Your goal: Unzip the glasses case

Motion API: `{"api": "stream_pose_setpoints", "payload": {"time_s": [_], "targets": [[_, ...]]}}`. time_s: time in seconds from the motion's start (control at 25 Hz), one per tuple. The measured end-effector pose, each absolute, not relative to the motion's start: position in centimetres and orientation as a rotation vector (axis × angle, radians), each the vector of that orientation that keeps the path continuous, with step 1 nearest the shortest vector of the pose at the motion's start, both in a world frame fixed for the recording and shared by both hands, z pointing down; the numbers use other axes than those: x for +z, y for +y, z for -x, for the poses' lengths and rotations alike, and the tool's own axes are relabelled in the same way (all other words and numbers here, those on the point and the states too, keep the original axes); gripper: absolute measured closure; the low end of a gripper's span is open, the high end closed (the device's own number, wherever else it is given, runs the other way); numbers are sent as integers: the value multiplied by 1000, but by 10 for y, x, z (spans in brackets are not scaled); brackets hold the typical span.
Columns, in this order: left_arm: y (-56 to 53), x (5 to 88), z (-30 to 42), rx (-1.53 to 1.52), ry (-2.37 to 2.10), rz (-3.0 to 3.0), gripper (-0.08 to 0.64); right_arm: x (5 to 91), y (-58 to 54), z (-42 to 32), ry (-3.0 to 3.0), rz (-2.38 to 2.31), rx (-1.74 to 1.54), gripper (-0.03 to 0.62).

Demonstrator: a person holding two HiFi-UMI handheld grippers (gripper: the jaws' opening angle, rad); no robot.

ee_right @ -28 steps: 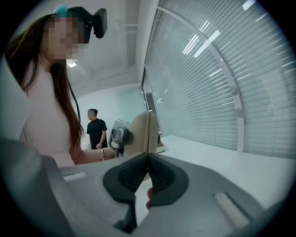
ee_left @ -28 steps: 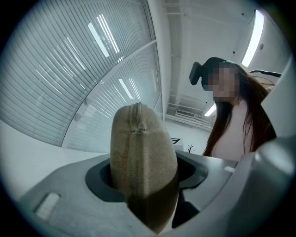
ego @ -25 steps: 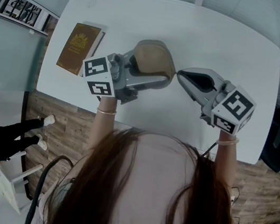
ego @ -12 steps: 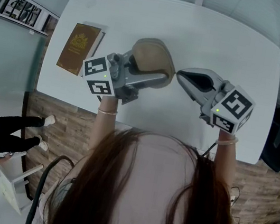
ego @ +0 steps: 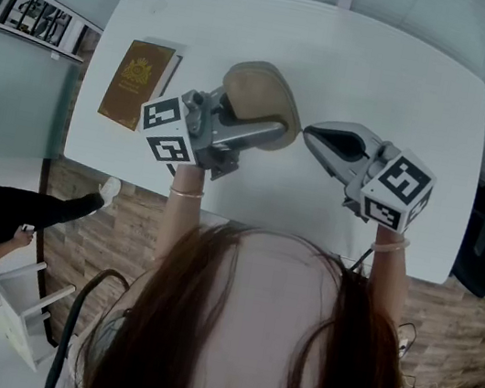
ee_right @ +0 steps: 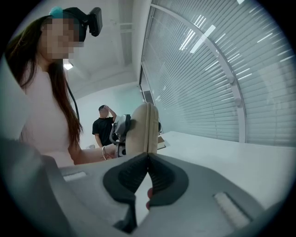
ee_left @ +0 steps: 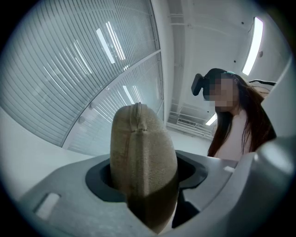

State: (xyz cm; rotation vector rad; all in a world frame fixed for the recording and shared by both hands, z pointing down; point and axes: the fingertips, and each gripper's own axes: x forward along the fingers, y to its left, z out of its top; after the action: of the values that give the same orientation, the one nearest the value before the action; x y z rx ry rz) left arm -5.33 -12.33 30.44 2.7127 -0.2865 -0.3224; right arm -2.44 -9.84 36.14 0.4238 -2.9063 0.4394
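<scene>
Head view: the tan, oval fabric glasses case (ego: 259,91) is held above the white table (ego: 386,65), clamped by the left gripper (ego: 267,133), with the right gripper (ego: 307,132) touching its edge

Left gripper view: the jaws squeeze the case (ee_left: 142,157), zip seam facing up

Right gripper view: the jaws are pressed together against the case (ee_right: 144,126); the zip pull is too small to see

Judged as the start of unzipping; next calls for drawing the right gripper along the seam while the left steadies
</scene>
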Motion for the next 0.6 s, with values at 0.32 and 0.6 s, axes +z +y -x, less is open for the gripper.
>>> {"api": "stream_pose_setpoints", "payload": {"time_s": [0.32, 0.6], "targets": [[-126, 304, 56, -358, -293, -2696, 267, 364, -98, 25, -2907, -413, 469, 589], [-129, 300, 61, -412, -308, -2674, 267, 368, -98, 27, -2901, -404, 490, 589]]}}
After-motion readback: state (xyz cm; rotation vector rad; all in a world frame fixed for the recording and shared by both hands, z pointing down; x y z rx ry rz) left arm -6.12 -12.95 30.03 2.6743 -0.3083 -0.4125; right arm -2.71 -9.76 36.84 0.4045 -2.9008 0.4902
